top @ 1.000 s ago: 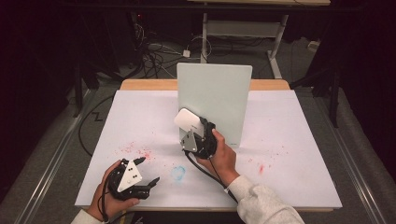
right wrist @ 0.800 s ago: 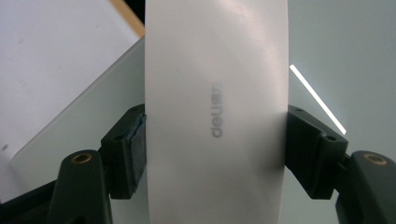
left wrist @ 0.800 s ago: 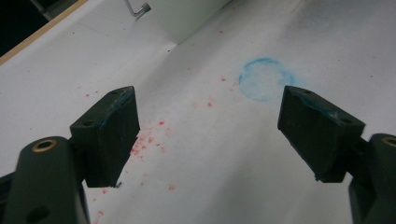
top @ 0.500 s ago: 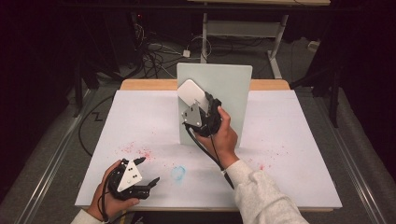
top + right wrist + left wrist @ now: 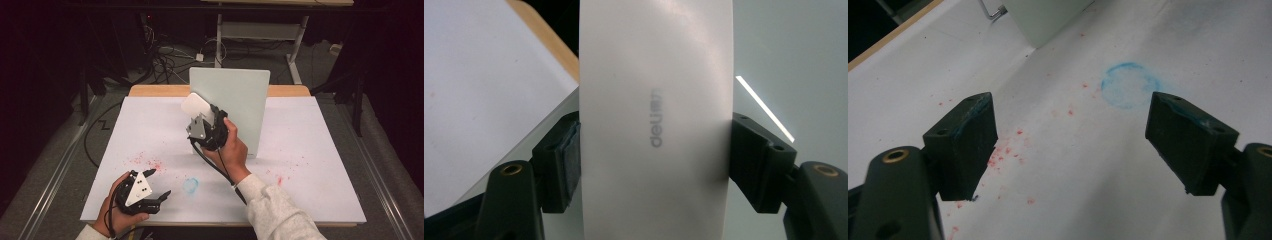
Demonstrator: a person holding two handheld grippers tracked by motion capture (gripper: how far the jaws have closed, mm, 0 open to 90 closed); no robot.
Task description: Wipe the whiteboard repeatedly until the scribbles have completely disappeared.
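Room dark, walls lost in black. Grey floor (image 5: 65,150) w/ metal rails (image 5: 47,200) along both sides of desk (image 5: 320,150). Desk top white, wood strip at far edge. Behind far edge: cable tangle (image 5: 167,55) on floor, white-framed table (image 5: 260,30). Light falls mainly on desk.

- In the right gripper view, the white eraser (image 5: 656,120) held in the right tool (image 5: 656,155) runs off the top and bottom edges.
- It hides part of the upright board (image 5: 794,55) behind it.
- Its grey lettering is blurred.
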